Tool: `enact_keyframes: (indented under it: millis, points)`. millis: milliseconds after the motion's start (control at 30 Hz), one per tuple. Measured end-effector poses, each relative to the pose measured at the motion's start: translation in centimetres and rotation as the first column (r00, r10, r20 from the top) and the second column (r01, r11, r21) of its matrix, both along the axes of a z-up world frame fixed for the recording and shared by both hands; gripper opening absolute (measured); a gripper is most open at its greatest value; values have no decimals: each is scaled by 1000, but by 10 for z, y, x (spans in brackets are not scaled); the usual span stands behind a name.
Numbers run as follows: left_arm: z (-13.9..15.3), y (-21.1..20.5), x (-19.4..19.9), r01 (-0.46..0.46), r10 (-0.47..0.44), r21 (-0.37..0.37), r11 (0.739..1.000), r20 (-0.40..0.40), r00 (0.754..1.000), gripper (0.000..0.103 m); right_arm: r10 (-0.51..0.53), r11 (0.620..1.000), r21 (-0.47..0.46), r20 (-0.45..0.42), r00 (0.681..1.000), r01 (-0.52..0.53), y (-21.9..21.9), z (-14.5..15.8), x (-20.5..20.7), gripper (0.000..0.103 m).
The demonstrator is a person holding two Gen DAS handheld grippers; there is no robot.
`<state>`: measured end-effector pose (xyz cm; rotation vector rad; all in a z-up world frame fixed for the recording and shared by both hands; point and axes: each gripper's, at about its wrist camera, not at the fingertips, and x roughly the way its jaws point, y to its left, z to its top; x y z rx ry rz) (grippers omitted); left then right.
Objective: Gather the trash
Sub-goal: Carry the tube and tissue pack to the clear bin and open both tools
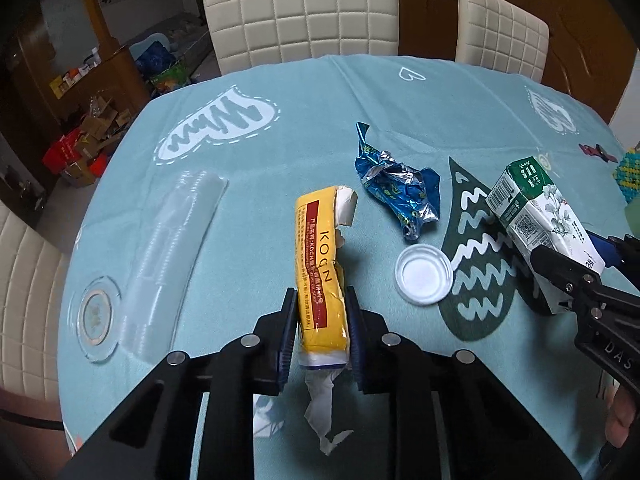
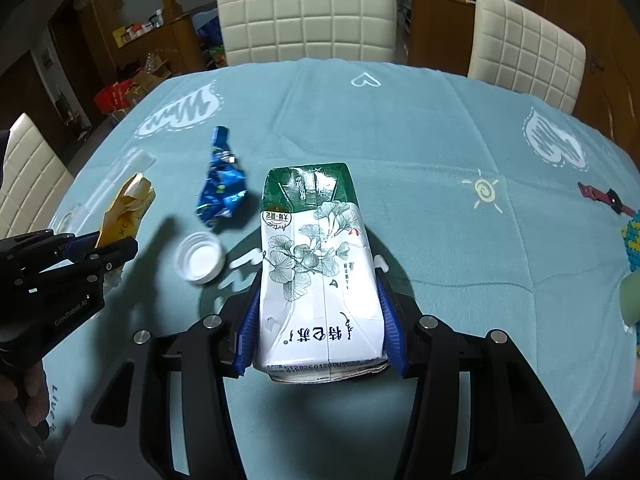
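My left gripper (image 1: 320,312) is shut on a yellow tissue pack (image 1: 320,264) marked KOCN, with white tissue hanging from its near end. The pack also shows in the right wrist view (image 2: 126,208). My right gripper (image 2: 318,304) is shut on a white and green milk carton (image 2: 316,272), held lengthwise between the blue pads. The carton also shows in the left wrist view (image 1: 540,212), at the right. A crumpled blue foil wrapper (image 1: 396,184) and a white plastic lid (image 1: 423,274) lie on the tablecloth between the two grippers. They also show in the right wrist view: wrapper (image 2: 221,188), lid (image 2: 200,257).
A round table with a light blue patterned cloth (image 1: 320,100). A stack of clear plastic cups (image 1: 172,248) lies on its side at the left. Cream padded chairs (image 1: 300,12) stand at the far edge. A knitted yellow-blue thing (image 2: 632,240) lies at the right edge.
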<state>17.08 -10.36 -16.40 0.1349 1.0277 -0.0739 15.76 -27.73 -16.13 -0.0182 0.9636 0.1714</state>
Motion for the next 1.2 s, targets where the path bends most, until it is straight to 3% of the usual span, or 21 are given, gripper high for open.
enact_keyframes:
  millis: [567, 1200]
  points:
    - [23, 67, -62, -65, 66, -31, 997, 54, 996, 23, 122, 992, -47, 40, 992, -120, 76, 30, -56, 53]
    - [28, 203, -107, -236, 237, -25, 971, 70, 969, 23, 330, 944, -37, 52, 942, -329, 231, 39, -82, 53]
